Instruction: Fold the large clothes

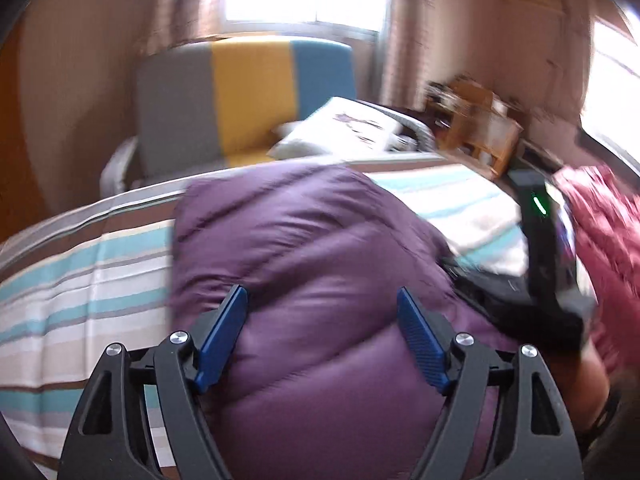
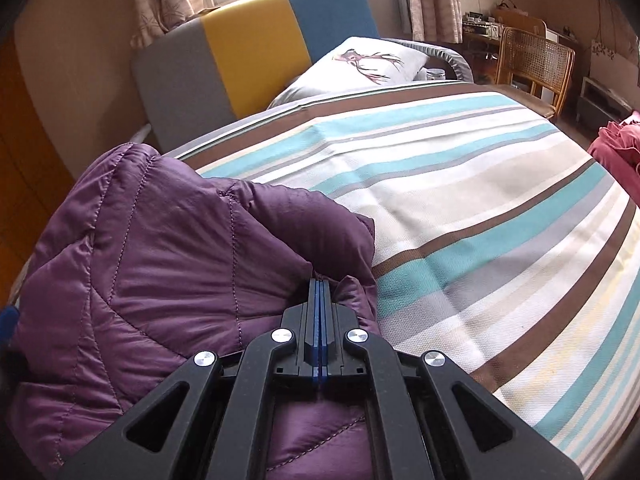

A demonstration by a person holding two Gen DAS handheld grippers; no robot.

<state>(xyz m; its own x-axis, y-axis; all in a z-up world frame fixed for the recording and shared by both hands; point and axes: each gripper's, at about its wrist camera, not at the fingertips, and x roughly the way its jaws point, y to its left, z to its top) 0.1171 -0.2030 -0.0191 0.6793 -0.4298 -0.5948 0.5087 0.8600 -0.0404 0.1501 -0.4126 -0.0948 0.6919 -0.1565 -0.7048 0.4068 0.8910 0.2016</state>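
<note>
A puffy purple coat [image 2: 160,248] lies in a heap on the striped bed [image 2: 460,200]. The right gripper [image 2: 320,280] has its jaws squeezed tight on a fold at the coat's edge. The left gripper [image 1: 322,300] hangs over the coat with its jaws wide apart, holding nothing. A pillow [image 2: 360,64] sits at the far end of the bed.

Striped bedsheet [image 2: 460,184], deer-print pillow [image 2: 360,64], rattan chair [image 2: 534,62]
</note>
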